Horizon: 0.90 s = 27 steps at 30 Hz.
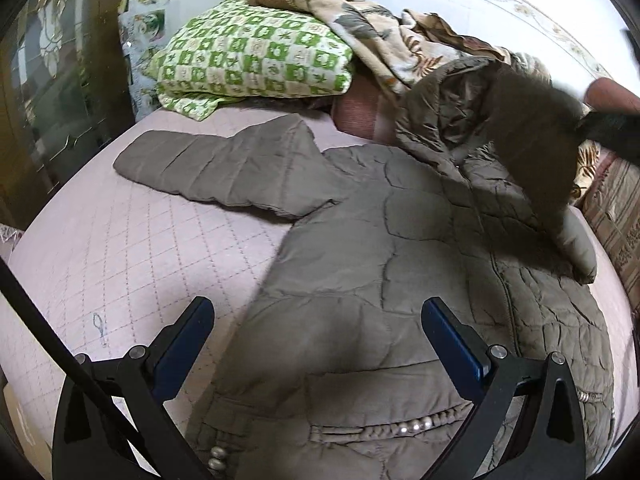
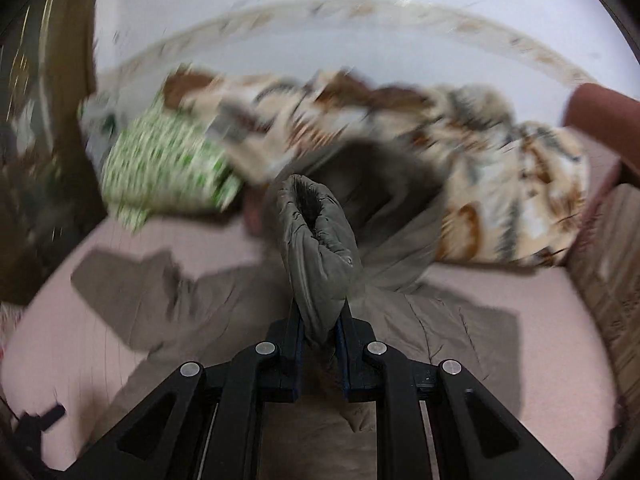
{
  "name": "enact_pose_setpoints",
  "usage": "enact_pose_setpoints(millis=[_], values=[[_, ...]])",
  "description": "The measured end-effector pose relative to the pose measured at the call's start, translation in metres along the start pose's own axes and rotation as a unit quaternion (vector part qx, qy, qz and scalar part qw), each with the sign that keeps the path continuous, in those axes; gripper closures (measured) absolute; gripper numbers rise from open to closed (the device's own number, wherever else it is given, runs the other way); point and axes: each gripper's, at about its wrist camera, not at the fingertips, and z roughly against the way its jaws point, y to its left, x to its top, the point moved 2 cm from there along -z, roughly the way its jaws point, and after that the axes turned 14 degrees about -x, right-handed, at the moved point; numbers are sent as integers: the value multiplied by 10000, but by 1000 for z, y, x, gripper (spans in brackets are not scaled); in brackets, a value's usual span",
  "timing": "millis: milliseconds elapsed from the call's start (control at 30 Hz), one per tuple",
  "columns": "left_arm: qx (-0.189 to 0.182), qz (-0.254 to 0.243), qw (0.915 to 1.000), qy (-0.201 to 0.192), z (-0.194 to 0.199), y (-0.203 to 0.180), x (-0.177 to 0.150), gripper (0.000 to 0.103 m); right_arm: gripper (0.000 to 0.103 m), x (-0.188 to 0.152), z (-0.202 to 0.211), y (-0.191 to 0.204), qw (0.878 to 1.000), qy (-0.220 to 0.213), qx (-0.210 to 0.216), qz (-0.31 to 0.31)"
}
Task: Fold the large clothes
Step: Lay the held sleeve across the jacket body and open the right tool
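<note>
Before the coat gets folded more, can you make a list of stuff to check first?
1. Right gripper pinching the sleeve cuff: ok, shut on it.
2. Left gripper free to help: ok, open above the coat.
3. Other sleeve lying flat on the bed: ok.
4. Coat body smooth: not ok, the collar end is bunched up.
5. Room on the bed: ok on the side near the flat sleeve; green checked blanket sits beyond the coat.
6. Where the lifted sleeve will land: cannot tell, right view is blurred.
</note>
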Motion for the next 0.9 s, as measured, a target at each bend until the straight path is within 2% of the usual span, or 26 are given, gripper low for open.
enact_pose_setpoints(millis=[200, 333, 467, 500, 567, 633, 700, 767, 867, 900], values=[[76, 133, 9999, 81, -3, 8, 0, 0, 89, -44, -52, 74, 9974, 492, -16, 525], [58, 185, 9997, 124, -6, 11, 0, 0, 87, -69, -74, 93, 9947, 701, 29, 758], [62, 212, 9997, 119, -7, 11, 0, 0, 72, -88, -89, 109, 9857, 1262, 363, 1055], [45, 222, 9997, 125, -8, 10, 0, 0, 70, -90, -86, 110, 9847, 1262, 444, 1114], [40, 210, 9997, 123, -8, 10, 0, 0, 66, -86, -73, 105, 9850, 1177, 684, 1058], [35, 224, 9997, 123, -8, 10, 0, 0, 60, -77, -54, 91, 9842, 1142, 1147, 715], [39, 247, 9996, 146, -9, 10, 0, 0, 42, -65, -34, 69, 9850, 935, 1410, 346], [13, 257, 9995, 165, -11, 9, 0, 0, 37, -55, -23, 39, 9885, 673, 1357, -35], [13, 186, 9997, 180, -13, 3, 1, 0, 37, -46, -27, -5, 9892, 661, 1212, -486], [16, 153, 9997, 177, -13, 1, 1, 0, 37, -45, -30, -18, 9907, 657, 1040, -587]])
